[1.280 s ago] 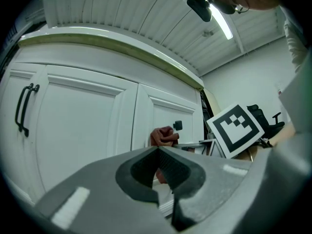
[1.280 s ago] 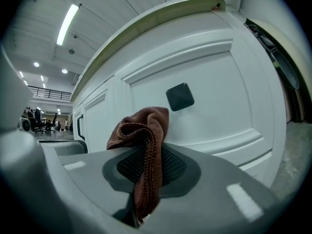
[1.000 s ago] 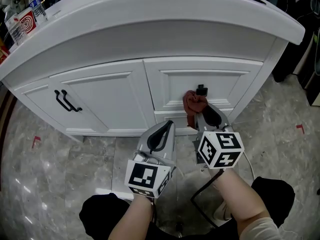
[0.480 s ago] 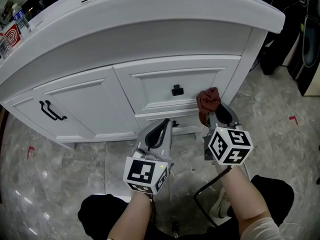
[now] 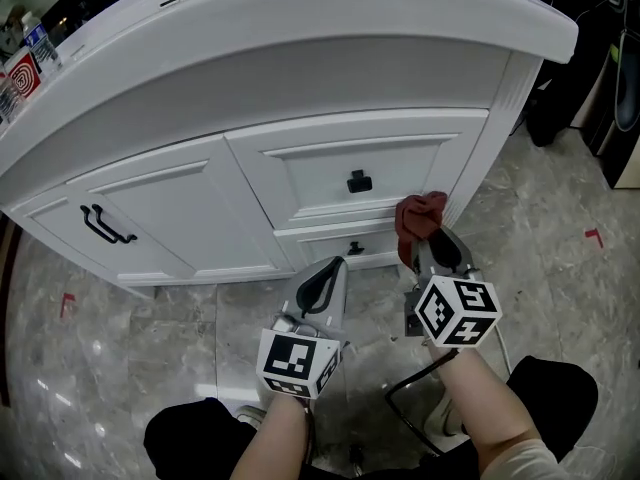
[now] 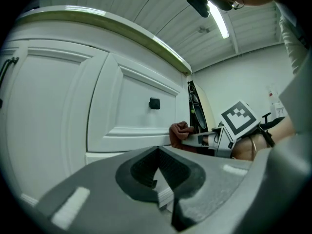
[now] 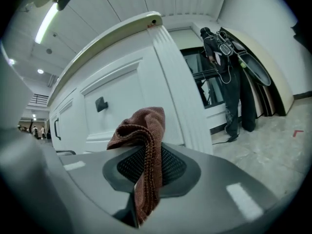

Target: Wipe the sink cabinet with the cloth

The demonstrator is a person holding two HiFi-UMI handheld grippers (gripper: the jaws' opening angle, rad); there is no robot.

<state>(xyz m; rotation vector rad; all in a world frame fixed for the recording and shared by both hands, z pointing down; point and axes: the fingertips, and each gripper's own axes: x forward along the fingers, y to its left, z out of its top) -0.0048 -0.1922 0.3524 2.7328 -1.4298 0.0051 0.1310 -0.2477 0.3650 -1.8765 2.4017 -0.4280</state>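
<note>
The white sink cabinet point(image 5: 180, 208) fills the head view, with a black knob point(image 5: 357, 181) on its upper drawer. My right gripper point(image 5: 430, 238) is shut on a reddish-brown cloth point(image 5: 418, 216), which is bunched against the drawer's lower right corner, close to the cabinet's right post. In the right gripper view the cloth point(image 7: 141, 130) hangs down between the jaws of that gripper point(image 7: 146, 167). My left gripper point(image 5: 328, 268) hovers shut and holds nothing, low in front of the lower drawer. In the left gripper view that gripper point(image 6: 158, 155) faces the drawer, and the cloth point(image 6: 180, 132) shows to the right.
A black handle point(image 5: 100, 225) sits on the left door and a small knob point(image 5: 354, 248) on the lower drawer. Bottles point(image 5: 40, 43) stand on the countertop's far left. The floor point(image 5: 560, 278) is marble tile with a black cable point(image 5: 410, 398). Dark gear point(image 7: 229, 72) leans right of the cabinet.
My right gripper has carried the cloth from just under the upper drawer's knob rightward to the drawer's right end, then slightly down. The left gripper stayed low and shut.
</note>
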